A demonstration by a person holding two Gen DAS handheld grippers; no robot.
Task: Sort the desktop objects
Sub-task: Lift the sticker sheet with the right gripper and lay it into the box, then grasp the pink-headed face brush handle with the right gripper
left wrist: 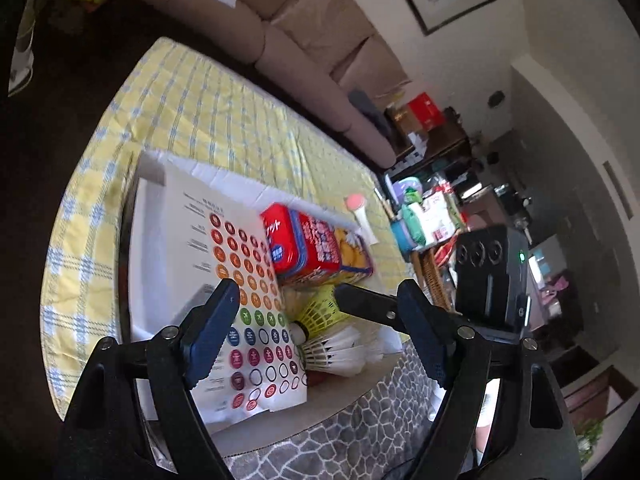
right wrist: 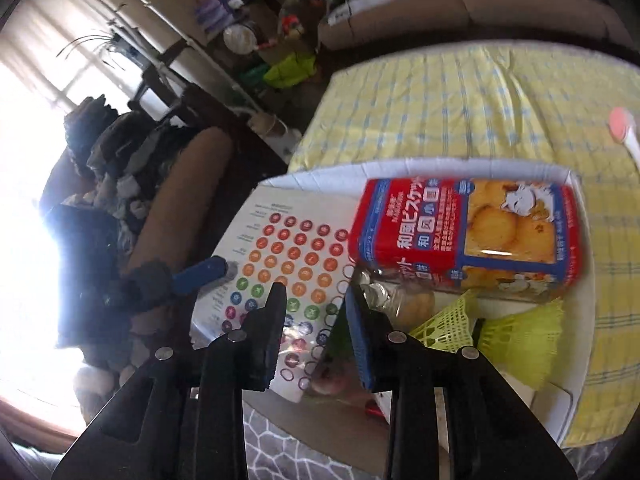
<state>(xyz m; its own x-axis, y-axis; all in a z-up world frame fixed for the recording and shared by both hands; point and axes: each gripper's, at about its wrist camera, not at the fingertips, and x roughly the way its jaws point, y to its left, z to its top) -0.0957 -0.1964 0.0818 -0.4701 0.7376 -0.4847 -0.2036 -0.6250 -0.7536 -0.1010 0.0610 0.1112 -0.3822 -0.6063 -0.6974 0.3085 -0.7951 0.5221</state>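
A shallow white box (right wrist: 400, 168) on the yellow checked cloth holds a card of coloured dots (right wrist: 288, 264), a red biscuit pack (right wrist: 460, 232) and two yellow shuttlecocks (right wrist: 452, 324). My right gripper (right wrist: 314, 300) hangs over the card's edge, its jaws a little apart and nothing pressed between them. In the left wrist view my left gripper (left wrist: 320, 304) stands wide open above the card (left wrist: 240, 280). A yellow shuttlecock (left wrist: 320, 312) and a white feather shuttlecock (left wrist: 340, 352) lie between and beyond its fingers, untouched. The biscuit pack (left wrist: 308, 248) lies further back.
A white-handled tool with a pink head (right wrist: 624, 132) lies on the cloth beyond the box. A sofa (left wrist: 312, 48) runs behind the table. Cluttered shelves (left wrist: 432, 208) stand to the right. A grey stone-patterned rug (left wrist: 360, 432) lies below the table's near edge.
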